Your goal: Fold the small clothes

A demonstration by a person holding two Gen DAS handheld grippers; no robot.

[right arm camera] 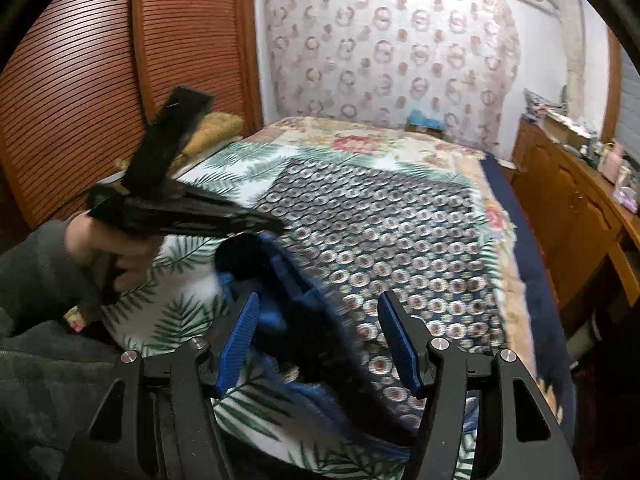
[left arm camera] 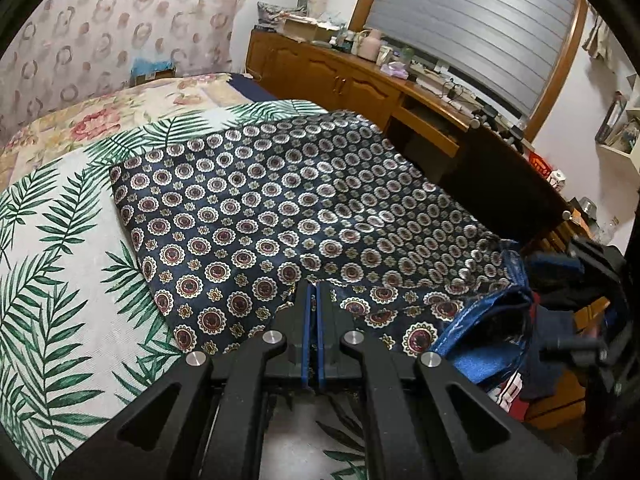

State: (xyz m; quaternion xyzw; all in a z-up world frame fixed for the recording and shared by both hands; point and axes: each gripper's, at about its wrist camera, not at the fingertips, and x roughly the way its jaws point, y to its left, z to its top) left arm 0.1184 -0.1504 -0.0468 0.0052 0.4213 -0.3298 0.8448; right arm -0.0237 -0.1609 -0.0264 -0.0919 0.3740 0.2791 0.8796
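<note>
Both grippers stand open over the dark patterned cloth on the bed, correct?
Not quite: only the right gripper stands open. The left gripper is shut, its blue pads together at the dark patterned cloth's edge, as the left wrist view shows.

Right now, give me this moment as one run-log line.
left gripper: jaws shut, pinching patterned cloth | right gripper: jaws open around blue garment, not gripping | surface: leaf-print sheet | fold: not yet done

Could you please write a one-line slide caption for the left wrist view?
Shut left gripper pinches the patterned cloth spread on the bed.
</note>
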